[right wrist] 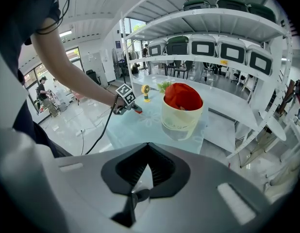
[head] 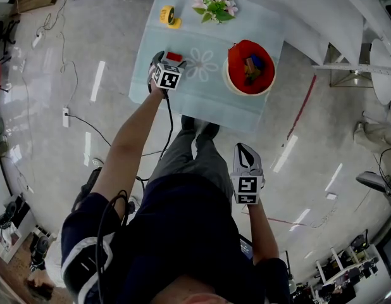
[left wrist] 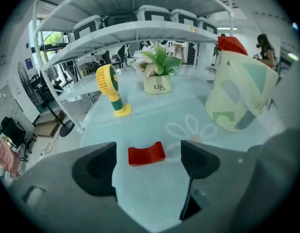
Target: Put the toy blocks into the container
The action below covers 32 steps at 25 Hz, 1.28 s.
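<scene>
Dark short-sleeved top (head: 183, 233) with a white-trimmed sleeve (head: 78, 258), grey trousers (head: 195, 160), black shoes (head: 198, 126). The grey left tool (head: 172, 59) and right tool (head: 247, 151) each bear a black-and-white marker cube (head: 167, 76). A black cable (head: 169, 122) runs off the left.

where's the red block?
Left gripper view: red arched toy block lies on the pale blue table between the left gripper's open jaws, left of the cream bucket.

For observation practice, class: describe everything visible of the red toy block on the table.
The red toy block is a small matte bridge piece with a curved notch in its far edge. It lies flat on the pale blue tablecloth, alone, between the left tool's open jaws, which do not touch it.
</scene>
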Each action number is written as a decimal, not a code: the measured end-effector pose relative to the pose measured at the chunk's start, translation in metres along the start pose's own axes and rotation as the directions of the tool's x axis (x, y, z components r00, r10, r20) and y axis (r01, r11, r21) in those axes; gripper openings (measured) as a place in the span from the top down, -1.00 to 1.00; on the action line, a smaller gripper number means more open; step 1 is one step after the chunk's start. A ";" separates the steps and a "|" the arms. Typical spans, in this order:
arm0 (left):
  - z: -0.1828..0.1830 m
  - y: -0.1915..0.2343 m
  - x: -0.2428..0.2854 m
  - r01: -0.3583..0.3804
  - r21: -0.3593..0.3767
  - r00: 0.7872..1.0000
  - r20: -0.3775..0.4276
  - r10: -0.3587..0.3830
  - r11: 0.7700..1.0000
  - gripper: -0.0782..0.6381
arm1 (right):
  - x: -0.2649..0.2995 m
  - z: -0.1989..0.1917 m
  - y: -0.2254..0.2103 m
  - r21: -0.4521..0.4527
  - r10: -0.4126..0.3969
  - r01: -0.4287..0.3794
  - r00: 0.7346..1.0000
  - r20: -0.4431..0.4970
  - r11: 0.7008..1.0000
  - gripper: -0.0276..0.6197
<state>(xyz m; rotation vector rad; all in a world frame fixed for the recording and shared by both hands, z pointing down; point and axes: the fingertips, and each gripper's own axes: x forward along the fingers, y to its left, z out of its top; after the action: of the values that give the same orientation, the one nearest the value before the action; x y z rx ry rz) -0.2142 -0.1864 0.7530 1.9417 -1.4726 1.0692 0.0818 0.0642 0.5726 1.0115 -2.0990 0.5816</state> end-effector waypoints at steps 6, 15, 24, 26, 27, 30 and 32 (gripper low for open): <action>-0.006 0.003 0.011 -0.007 -0.060 1.000 -0.018 0.006 0.998 -0.42 | 0.003 -0.003 0.000 0.000 -0.001 0.001 1.000 -0.009 1.000 0.92; -0.012 0.007 0.021 -0.007 -0.121 0.999 -0.035 0.003 0.993 -0.40 | 0.003 -0.004 0.001 0.007 -0.001 0.001 1.000 -0.024 1.000 0.92; -0.015 0.009 0.029 0.003 -0.147 0.999 -0.050 -0.010 0.989 -0.26 | 0.005 -0.006 0.002 0.016 -0.001 0.002 0.999 -0.036 1.000 0.92; -0.015 0.009 0.029 0.005 -0.149 0.999 -0.053 -0.013 0.989 -0.20 | 0.005 -0.006 0.002 0.018 -0.002 0.003 0.999 -0.036 1.000 0.92; -0.015 0.009 0.029 0.007 -0.150 0.998 -0.054 -0.015 0.989 -0.16 | 0.005 -0.006 0.002 0.020 -0.002 0.003 0.999 -0.035 1.000 0.92; -0.017 0.009 0.030 0.008 -0.151 0.998 -0.056 -0.016 0.988 -0.09 | 0.006 -0.007 0.002 0.020 -0.002 0.002 0.999 -0.037 1.000 0.92; -0.017 0.008 0.031 0.009 -0.151 0.998 -0.055 -0.017 0.988 -0.09 | 0.007 -0.007 0.002 0.020 -0.001 0.002 0.999 -0.038 1.000 0.92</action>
<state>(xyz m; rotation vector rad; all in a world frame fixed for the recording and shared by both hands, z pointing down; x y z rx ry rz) -0.2236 -0.1943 0.7873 1.8003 -1.4641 0.9692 0.0799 0.0662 0.5823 1.0059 -2.0632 0.6174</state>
